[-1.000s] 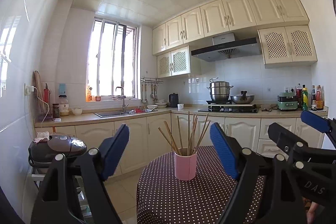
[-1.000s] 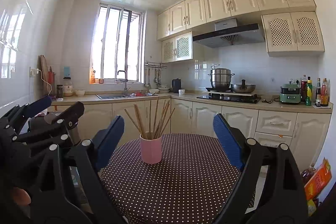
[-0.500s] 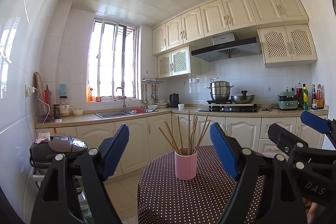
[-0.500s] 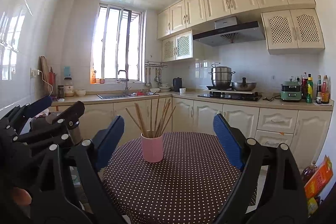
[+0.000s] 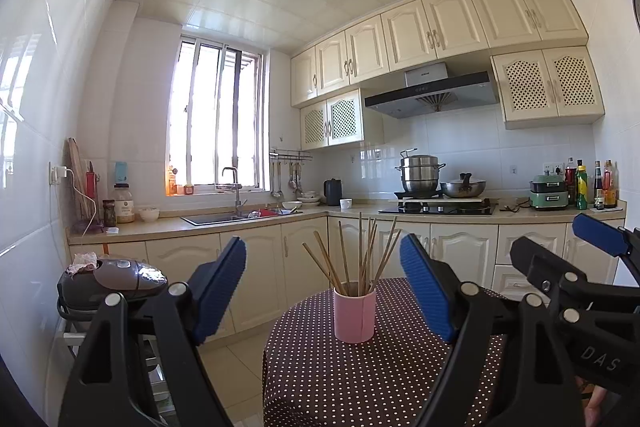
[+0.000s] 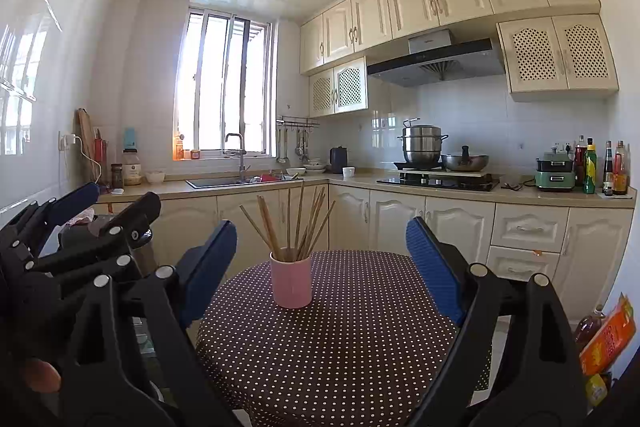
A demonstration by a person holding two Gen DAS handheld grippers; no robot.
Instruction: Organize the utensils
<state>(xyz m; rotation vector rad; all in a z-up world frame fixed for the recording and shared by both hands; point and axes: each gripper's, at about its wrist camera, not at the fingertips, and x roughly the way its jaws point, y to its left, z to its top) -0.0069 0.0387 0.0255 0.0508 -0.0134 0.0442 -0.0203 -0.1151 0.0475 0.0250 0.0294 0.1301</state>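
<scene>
A pink cup (image 5: 354, 315) (image 6: 291, 282) stands upright on a round table with a brown polka-dot cloth (image 5: 360, 383) (image 6: 340, 339). Several wooden chopsticks (image 5: 360, 259) (image 6: 296, 227) fan out of the cup. My left gripper (image 5: 323, 287) is open, held level well short of the cup, nothing between its blue pads. My right gripper (image 6: 322, 267) is open too, level, empty, and short of the cup. In the right wrist view the left gripper's black frame (image 6: 80, 239) shows at the left edge; in the left wrist view the right gripper's frame (image 5: 580, 287) shows at the right.
A kitchen counter (image 5: 248, 223) runs along the back with a sink (image 5: 216, 218), a stove with a steel pot (image 5: 420, 177), a kettle (image 5: 333, 191) and bottles (image 5: 592, 185). A dark rice cooker (image 5: 112, 277) sits on a rack left of the table. Packages (image 6: 604, 339) lie low at right.
</scene>
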